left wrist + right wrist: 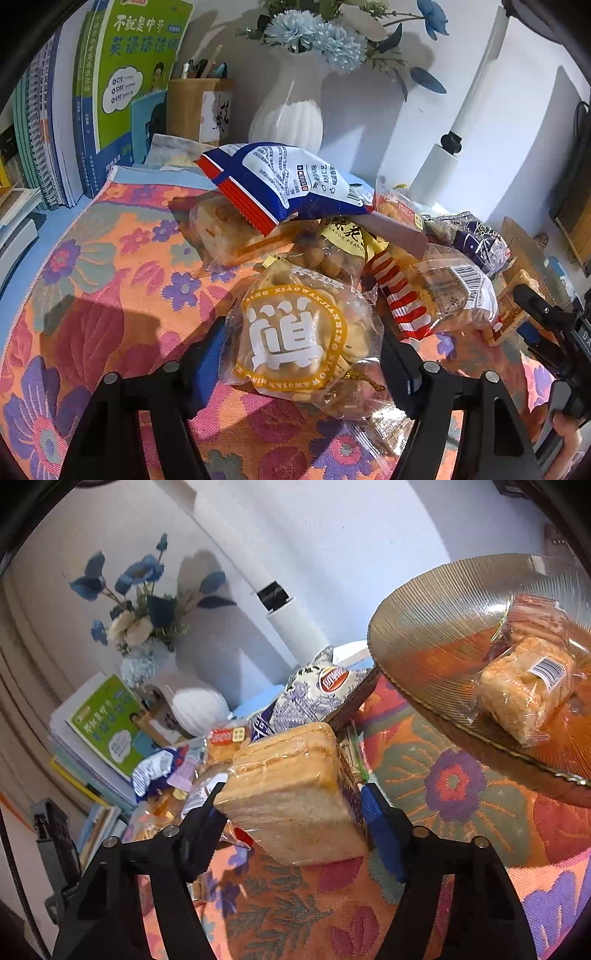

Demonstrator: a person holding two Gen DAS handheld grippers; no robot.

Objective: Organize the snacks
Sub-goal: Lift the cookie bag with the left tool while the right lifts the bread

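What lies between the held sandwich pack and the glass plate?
Only bare floral tablecloth, seen in the right wrist view, separates the sandwich pack in the right gripper from the glass plate.

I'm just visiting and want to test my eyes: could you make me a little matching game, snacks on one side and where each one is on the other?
Things:
1. wrapped bread slice
2. barcoded pastry
3. blue-and-white bag
4. yellow-ring biscuit bag

Places:
A. top of the pile
B. between the left gripper's fingers
C. on the glass plate
D. in the right gripper

Pairs: 1-D, 2-C, 3-A, 4-B
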